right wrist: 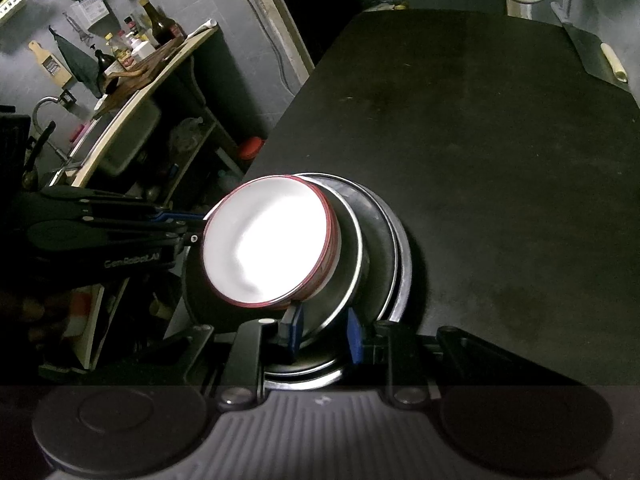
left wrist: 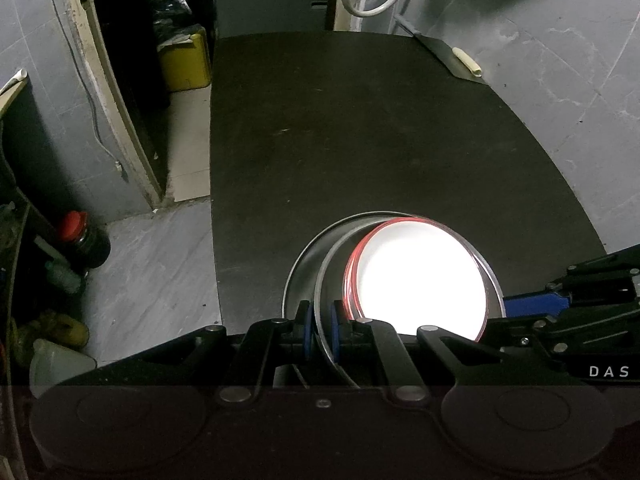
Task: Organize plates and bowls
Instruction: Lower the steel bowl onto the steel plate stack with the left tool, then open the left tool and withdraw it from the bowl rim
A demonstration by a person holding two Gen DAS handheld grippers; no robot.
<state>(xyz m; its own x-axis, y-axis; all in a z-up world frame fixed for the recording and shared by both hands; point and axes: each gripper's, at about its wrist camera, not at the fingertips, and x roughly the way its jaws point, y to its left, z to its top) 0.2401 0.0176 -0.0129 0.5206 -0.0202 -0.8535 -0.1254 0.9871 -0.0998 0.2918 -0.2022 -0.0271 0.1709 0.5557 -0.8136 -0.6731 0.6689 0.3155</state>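
Note:
A white bowl with a red rim [left wrist: 420,280] sits inside a steel bowl [left wrist: 308,264] on stacked steel plates at the near edge of the black table [left wrist: 360,128]. My left gripper [left wrist: 321,330] is shut on the steel bowl's rim, one blue pad on each side. In the right wrist view the white bowl [right wrist: 268,244] leans in the steel bowl [right wrist: 352,248] over the plates [right wrist: 400,256]. My right gripper [right wrist: 325,332] straddles the steel bowl's rim with a gap between the pads; the left gripper [right wrist: 192,232] shows at the bowl's left.
A cleaver with a pale handle [left wrist: 466,60] lies at the table's far right corner. A yellow canister [left wrist: 184,64] and a red-capped bottle [left wrist: 84,240] stand on the floor to the left. A shelf with bottles [right wrist: 132,52] is at far left.

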